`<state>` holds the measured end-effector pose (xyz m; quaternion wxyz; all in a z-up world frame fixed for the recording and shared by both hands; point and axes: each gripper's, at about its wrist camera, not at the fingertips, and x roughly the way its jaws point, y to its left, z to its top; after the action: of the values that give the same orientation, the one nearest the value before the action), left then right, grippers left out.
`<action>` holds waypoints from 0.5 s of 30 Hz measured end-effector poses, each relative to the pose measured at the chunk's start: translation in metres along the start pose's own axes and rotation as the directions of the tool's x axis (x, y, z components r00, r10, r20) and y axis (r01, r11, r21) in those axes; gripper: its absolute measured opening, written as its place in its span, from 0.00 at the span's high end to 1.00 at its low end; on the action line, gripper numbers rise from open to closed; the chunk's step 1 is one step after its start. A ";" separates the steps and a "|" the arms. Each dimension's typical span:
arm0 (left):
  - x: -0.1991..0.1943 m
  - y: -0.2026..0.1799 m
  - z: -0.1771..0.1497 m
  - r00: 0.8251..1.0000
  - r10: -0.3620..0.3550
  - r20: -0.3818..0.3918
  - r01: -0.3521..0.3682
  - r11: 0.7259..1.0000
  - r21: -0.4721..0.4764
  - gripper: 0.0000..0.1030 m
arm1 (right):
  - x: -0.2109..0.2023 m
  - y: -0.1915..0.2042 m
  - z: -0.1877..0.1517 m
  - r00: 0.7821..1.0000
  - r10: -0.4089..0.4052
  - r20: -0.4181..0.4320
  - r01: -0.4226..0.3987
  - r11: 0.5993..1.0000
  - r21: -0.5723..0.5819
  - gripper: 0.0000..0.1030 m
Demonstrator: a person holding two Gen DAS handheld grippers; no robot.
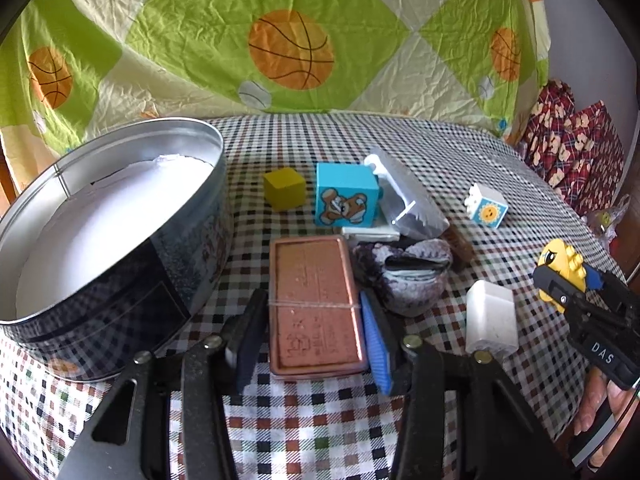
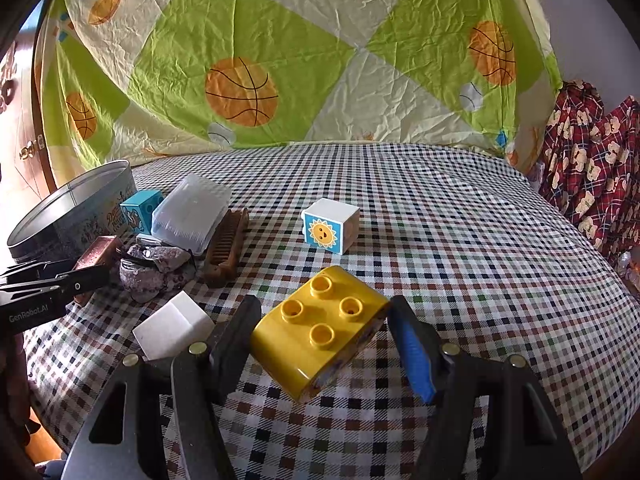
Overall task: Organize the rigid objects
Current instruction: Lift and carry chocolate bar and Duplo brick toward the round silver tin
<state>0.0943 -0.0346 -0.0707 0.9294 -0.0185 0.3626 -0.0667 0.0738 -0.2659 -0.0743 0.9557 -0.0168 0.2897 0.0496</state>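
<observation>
Pinching the box (image 1: 308,264) with the left tongs (image 1: 312,304), pads tight on its two long sides. Gripped near the close end, likely to keep the flat thing level when lifted. Lying flat on the cloth (image 2: 440,260) by the look of it, not yet up. Just beside an open tin (image 1: 120,280) lined with white paper, with nothing else to see inside. Likely the home for all the hard things.

Holding the brick (image 2: 312,344) with the right tongs (image 2: 324,308), squeezed between the pads, knobs up and tipped a bit. Seems up off the cloth, well to the right of the tin. Kept out there, maybe, to give the left tongs room to go first.

Left to sort on the cloth: yellow cube (image 1: 285,190), blue cube (image 1: 346,200), sun cube (image 2: 330,230), white block (image 1: 490,320). Best to leave the knit thing (image 1: 404,276) out, being soft, though touching the box on its right.

Probably next: lift the box over the rim and lay it flat on the paper. Careful not to drag the knit thing along.
</observation>
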 end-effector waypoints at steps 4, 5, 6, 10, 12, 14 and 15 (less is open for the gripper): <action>-0.008 -0.002 -0.001 0.998 0.025 0.051 -0.025 1.000 0.008 0.56 | -0.004 -0.001 -0.001 1.000 0.007 0.027 -0.007 1.000 0.007 0.34; -0.010 -0.003 -0.002 0.997 0.034 0.065 -0.035 0.999 0.011 0.56 | -0.005 -0.001 -0.001 0.999 0.009 0.034 -0.009 1.000 0.008 0.34; -0.012 -0.003 -0.002 0.996 0.041 0.077 -0.042 0.999 0.012 0.56 | -0.006 -0.001 -0.001 0.999 0.012 0.043 -0.012 1.000 0.010 0.34; -0.016 -0.003 -0.002 0.993 0.046 0.108 -0.048 0.999 0.011 0.56 | -0.010 -0.002 -0.002 0.998 0.016 0.069 -0.017 1.000 0.014 0.34; -0.018 -0.002 -0.002 0.991 0.046 0.122 -0.047 0.999 0.004 0.56 | -0.011 -0.002 -0.002 0.997 0.018 0.080 -0.019 1.000 0.014 0.34; -0.022 -0.001 -0.004 0.988 0.052 0.145 -0.052 0.999 -0.003 0.56 | -0.014 -0.003 -0.003 0.995 0.019 0.098 -0.021 1.000 0.017 0.34; -0.024 -0.002 -0.005 0.985 0.057 0.162 -0.058 0.998 -0.003 0.56 | -0.015 -0.003 -0.004 0.994 0.021 0.108 -0.023 1.000 0.018 0.34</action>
<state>0.0730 -0.0326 -0.0578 0.9573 -0.0127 0.2861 -0.0385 0.0596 -0.2709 -0.0690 0.9694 -0.0018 0.2384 0.0581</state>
